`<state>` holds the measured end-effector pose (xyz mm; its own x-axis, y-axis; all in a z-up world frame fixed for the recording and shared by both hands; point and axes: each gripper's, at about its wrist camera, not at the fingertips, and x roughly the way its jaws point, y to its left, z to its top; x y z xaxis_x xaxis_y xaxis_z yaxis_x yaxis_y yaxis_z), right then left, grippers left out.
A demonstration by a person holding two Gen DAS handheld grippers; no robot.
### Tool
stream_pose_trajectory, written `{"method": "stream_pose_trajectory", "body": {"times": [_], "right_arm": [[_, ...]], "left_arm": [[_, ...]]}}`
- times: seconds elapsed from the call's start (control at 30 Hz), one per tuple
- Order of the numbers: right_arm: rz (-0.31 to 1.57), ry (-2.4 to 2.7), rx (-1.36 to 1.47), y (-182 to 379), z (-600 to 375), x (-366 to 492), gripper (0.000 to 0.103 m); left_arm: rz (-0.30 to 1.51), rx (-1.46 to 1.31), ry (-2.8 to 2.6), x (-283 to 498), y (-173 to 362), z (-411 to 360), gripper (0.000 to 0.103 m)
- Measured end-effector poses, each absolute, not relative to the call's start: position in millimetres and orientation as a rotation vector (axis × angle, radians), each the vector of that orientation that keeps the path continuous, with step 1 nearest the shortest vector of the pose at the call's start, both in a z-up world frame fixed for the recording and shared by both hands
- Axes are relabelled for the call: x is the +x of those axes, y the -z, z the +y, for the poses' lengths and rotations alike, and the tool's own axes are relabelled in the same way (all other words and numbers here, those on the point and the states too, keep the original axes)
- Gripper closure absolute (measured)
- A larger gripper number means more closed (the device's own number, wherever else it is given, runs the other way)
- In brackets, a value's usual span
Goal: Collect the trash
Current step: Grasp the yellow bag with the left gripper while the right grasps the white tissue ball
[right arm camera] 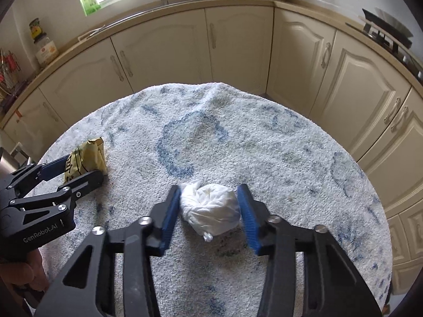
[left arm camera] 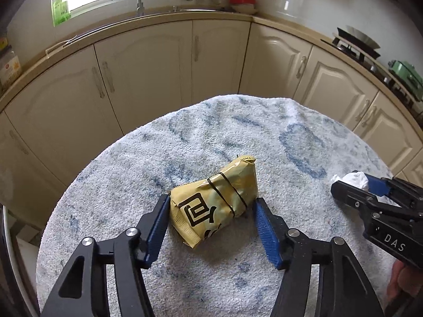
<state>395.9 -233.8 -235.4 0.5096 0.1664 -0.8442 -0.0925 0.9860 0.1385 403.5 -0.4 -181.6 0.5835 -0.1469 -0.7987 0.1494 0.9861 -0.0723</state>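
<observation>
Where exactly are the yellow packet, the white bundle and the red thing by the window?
yellow packet (left arm camera: 211, 206), left wrist view, printed front face.
white bundle (right arm camera: 211, 208), right wrist view, middle.
red-lidded dish (left arm camera: 242, 0), left wrist view, red top.

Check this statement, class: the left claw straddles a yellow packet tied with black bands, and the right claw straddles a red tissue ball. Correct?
Not quite. The ball between the right claw pads is white, as the right wrist view shows. The left claw does straddle the yellow packet with black bands.
</observation>
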Motion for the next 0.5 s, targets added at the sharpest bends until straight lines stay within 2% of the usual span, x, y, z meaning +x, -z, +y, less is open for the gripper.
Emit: {"method": "stream_pose_trajectory", "body": {"times": [0.1,0.5], "right_arm": [[1.023,-0.159,0.097,233,-238,390,0.062],[1.003,-0.147,0.158,216,-264,353,0.062]], "left_arm": [[0.940,-0.019,0.174,406,181,3,0.052],[0.947,-0.087,0.212,373,172,4,0.053]]}}
